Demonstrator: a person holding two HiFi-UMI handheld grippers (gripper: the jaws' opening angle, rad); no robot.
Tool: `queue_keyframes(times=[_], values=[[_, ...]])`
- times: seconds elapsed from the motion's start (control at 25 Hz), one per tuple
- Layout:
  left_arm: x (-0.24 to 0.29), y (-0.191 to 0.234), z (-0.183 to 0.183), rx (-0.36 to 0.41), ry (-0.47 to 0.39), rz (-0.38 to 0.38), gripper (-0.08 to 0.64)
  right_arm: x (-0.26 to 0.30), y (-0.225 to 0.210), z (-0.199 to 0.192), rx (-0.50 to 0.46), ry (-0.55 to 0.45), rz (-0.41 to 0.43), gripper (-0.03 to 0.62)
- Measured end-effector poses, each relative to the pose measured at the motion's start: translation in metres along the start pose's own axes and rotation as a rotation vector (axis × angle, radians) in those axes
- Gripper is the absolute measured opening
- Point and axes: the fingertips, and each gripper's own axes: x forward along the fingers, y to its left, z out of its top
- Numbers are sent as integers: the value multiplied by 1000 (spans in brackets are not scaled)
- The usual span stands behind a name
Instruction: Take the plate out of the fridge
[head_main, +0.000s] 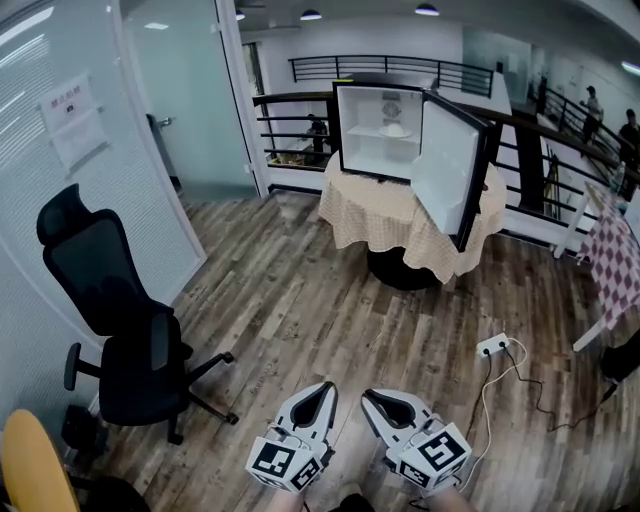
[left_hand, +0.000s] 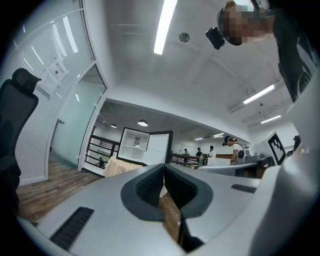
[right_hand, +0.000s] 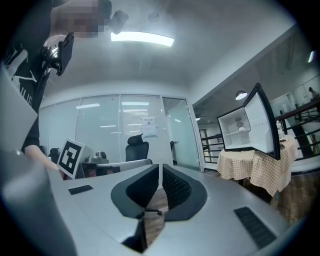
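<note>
A small black fridge (head_main: 385, 130) stands across the room on a round table with a checked cloth (head_main: 400, 215), its door (head_main: 455, 175) swung wide open. On its upper shelf lies a white plate (head_main: 396, 129) with something pale on it. Both grippers are held low at the bottom of the head view, far from the fridge. My left gripper (head_main: 327, 388) and my right gripper (head_main: 366, 395) have their jaws closed together with nothing between them. The left gripper view shows the fridge (left_hand: 136, 145) small in the distance. The right gripper view has the fridge (right_hand: 239, 129) at its right.
A black office chair (head_main: 120, 320) stands at the left by a glass wall. A yellow seat edge (head_main: 35, 465) shows at the bottom left. A white power strip (head_main: 494, 346) with cables lies on the wood floor at the right. Black railings run behind the fridge.
</note>
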Motion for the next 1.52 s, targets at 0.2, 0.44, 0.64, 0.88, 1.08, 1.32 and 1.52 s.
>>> queue_keyframes(times=[0.2,0.44,0.64,0.88,1.08,1.32,1.52], values=[[12,32,-4,-12,11,-13,11,35,-8,-5,3,0,-1,46],[22,48,-12,-48,18,-15,11,55,-18,-10,0,32,-1,46],[31,64,-16,-56,25,2,11,76,-30,-15,11,48,20,46],[51,96,-14,-43,38,24,11,114,-51,-10,19,30,36,46],[85,117,-11,-37,40,18,11,139,-80,0,12,20,34,46],[133,131,-7,-51,44,-1,11,159,-123,6,24,27,18,46],[173,147,-6,-49,49,-6,11,179,-158,12,30,28,14,46]])
